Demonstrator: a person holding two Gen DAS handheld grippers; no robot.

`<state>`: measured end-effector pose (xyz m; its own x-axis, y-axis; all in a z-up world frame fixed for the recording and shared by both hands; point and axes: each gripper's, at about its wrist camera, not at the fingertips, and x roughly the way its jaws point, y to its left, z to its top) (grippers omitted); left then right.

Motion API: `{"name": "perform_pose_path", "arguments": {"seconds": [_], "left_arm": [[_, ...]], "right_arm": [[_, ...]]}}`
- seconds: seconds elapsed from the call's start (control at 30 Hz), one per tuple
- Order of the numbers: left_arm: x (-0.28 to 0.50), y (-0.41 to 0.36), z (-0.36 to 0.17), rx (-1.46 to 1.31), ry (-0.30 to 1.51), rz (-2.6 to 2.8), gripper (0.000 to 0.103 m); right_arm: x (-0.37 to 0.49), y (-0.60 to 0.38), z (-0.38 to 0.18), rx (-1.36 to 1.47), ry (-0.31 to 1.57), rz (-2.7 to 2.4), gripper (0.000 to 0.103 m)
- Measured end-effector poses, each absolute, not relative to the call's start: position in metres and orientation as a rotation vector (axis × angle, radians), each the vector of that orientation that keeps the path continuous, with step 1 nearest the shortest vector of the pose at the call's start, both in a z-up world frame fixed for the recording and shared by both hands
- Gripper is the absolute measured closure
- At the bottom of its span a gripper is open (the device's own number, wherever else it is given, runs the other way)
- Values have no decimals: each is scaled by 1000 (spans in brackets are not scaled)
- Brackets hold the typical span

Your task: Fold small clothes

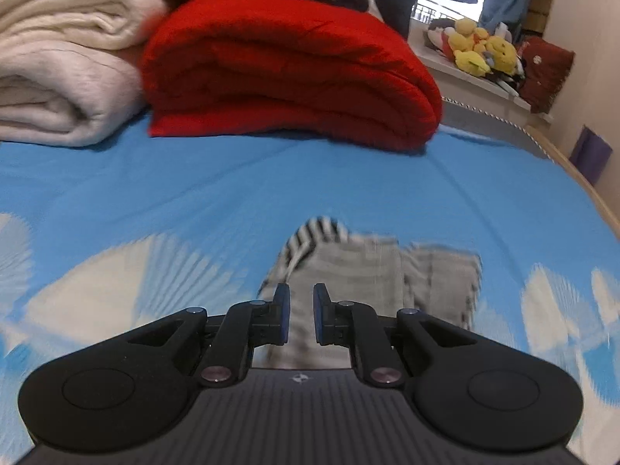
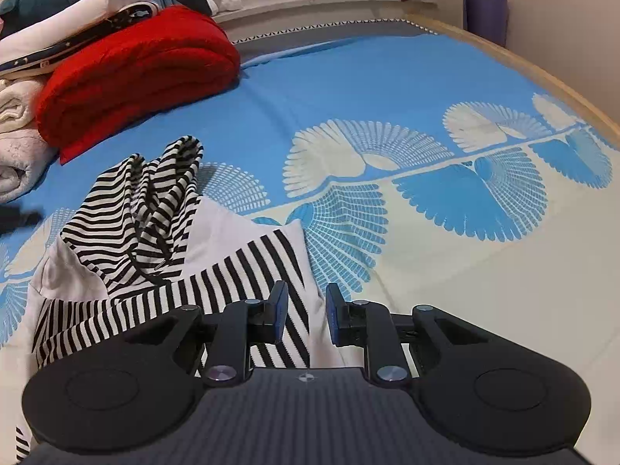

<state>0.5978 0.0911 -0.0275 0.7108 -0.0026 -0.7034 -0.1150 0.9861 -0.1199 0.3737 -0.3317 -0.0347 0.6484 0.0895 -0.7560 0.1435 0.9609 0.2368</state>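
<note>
Blue bedsheet [image 2: 348, 77] with white fan patterns covers the bed. At the far left lie a folded red blanket [image 2: 135, 69] and cream blankets [image 1: 66, 58]; yellow plush toys [image 1: 480, 50] sit on the far sill. On the near left of the sheet lies the garment [image 2: 128, 217], white with black stripes, its striped hood crumpled on top. The right gripper [image 2: 307, 310] hangs over its near right edge, jaws narrowly apart, pinching nothing. The left gripper [image 1: 301, 310] is above the blurred garment [image 1: 372, 271], jaws narrowly apart and empty.

home bedroom, blue patterned bedspread [image 2: 348, 77], folded blankets [image 1: 286, 73], plush toys [image 1: 484, 50]
</note>
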Motion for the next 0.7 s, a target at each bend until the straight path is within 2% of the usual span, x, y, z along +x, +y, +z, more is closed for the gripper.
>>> {"name": "perform_pose_path", "arguments": {"seconds": [0.13, 0.17, 0.2, 0.27, 0.33, 0.37, 0.4, 0.43, 0.47, 0.6, 0.7], "left_arm": [[676, 104, -45, -303, 817, 105, 84], [693, 107, -51, -365, 833, 108, 78], [705, 108, -57, -411, 851, 106, 66], [731, 102, -71, -451, 917, 97, 49], [749, 91, -84, -427, 964, 99, 48], [755, 87, -89, -415, 983, 97, 49], [758, 83, -95, -401, 1007, 90, 56], [763, 80, -101, -374, 1036, 88, 68], [765, 77, -102, -342, 1050, 91, 99], [745, 73, -74, -245, 963, 30, 102], [692, 69, -28, -204, 826, -85, 102]], "right_arm": [[379, -336, -38, 301, 879, -42, 81], [380, -336, -39, 302, 881, -42, 81], [381, -337, -40, 304, 883, -42, 81], [383, -337, -41, 303, 888, -45, 81], [385, -337, -43, 304, 892, -46, 81], [385, -336, -43, 303, 894, -45, 81], [386, -336, -44, 300, 896, -46, 81], [386, -335, -45, 297, 897, -44, 81], [386, -334, -45, 294, 900, -43, 81], [386, -337, -45, 309, 900, -47, 81], [386, -343, -41, 336, 889, -60, 81]]}}
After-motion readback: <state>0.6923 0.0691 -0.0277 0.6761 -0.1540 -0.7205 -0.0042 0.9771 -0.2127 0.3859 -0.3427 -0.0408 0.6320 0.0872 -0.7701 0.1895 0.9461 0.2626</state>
